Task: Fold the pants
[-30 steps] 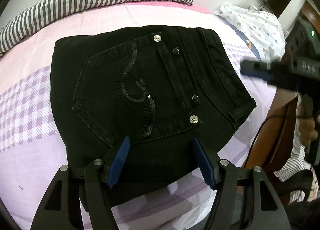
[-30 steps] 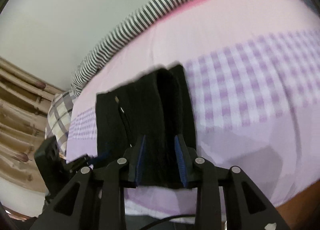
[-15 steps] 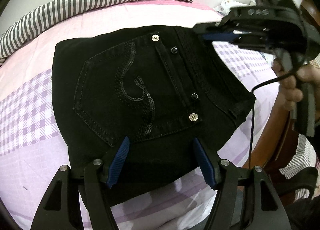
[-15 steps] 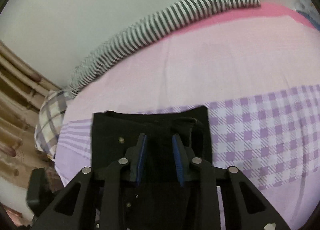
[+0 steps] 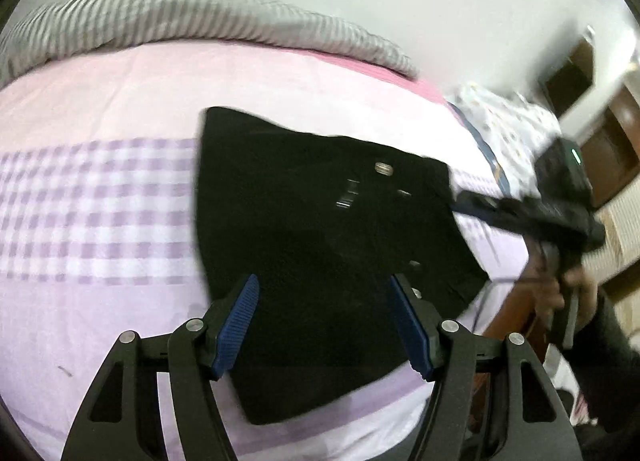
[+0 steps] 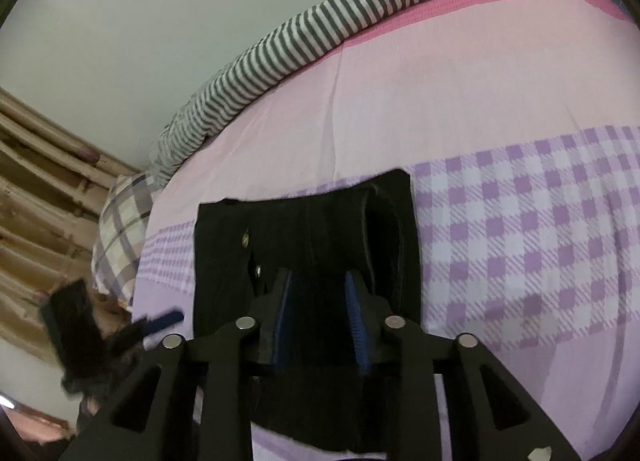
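Pink and lilac-checked bedding point(image 6: 520, 245) fills both views, and the black pants point(image 5: 320, 245) lie on it already folded into a compact block, so the task looks close to done and the main risks are about spoiling that block. Nearest in the right wrist view, the right gripper point(image 6: 320, 297) sits low over the near edge of the pants point(image 6: 304, 229) at lower centre; its blue pads point(image 6: 354, 297) stand a narrow way apart and the jaws are opening, with dark cloth showing between them, though I cannot tell whether the pads press on it or merely frame it. If a layer is caught there as that hand pulls away, it could drag the top fold open or slide the whole bundle toward the bed edge at the bottom of the frame. In the left wrist view the left gripper point(image 5: 324, 321) hangs at bottom centre with its jaws moderately wide and nothing between them; the pants appear through the gap but lie beyond the tips, untouched. That picture is blurred, so fine detail on the cloth is lost apart from a few metal studs point(image 5: 384, 168). A careless sweep of this open claw could snag the near corner and lift it. Farther off, the right gripper shows at the right edge beside the pants' corner, held by a hand point(image 5: 576, 289). A striped blanket point(image 6: 320, 41) lies along the wall at the top, well apart from the work.
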Available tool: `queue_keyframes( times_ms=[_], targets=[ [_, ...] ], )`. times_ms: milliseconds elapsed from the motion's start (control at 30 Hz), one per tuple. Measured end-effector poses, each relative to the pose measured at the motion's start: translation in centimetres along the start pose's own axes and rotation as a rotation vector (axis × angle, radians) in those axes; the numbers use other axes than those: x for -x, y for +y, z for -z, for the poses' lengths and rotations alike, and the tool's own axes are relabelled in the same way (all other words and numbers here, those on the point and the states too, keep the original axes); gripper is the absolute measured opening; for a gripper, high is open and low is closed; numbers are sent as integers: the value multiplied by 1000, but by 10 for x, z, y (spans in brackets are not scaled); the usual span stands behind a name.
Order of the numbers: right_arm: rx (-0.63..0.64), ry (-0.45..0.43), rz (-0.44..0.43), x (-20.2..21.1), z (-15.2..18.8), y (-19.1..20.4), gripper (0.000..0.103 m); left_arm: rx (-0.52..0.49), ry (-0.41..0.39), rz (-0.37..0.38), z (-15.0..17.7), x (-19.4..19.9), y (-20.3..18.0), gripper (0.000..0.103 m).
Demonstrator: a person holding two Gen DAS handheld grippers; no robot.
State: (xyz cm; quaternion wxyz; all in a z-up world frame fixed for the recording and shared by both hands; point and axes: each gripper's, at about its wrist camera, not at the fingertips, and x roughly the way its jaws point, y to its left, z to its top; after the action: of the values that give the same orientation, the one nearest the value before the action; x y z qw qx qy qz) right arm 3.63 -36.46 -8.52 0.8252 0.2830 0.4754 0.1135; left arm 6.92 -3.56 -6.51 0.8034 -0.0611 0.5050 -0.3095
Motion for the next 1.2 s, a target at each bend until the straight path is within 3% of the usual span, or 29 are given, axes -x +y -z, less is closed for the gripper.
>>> queue_keyframes(
  times_ms=[67,300,400,533,1200],
  targets=[
    [-20,21,-17,5,3,-10,43,56,14,14,-1,-2,15,67],
    [-137,121,-92,1,6,-57,44,206,74,93,2,-14,54,67],
    [-162,145,-111,-5,6,-68,55,252,84,107,5,-15,63,67],
    [-158,184,-176,-11,8,-73,57,278,100,107,2,-20,70,67],
    [6,235,-276,-46,-9,-43,56,243,73,192,-11,-34,65,70]
  ],
)
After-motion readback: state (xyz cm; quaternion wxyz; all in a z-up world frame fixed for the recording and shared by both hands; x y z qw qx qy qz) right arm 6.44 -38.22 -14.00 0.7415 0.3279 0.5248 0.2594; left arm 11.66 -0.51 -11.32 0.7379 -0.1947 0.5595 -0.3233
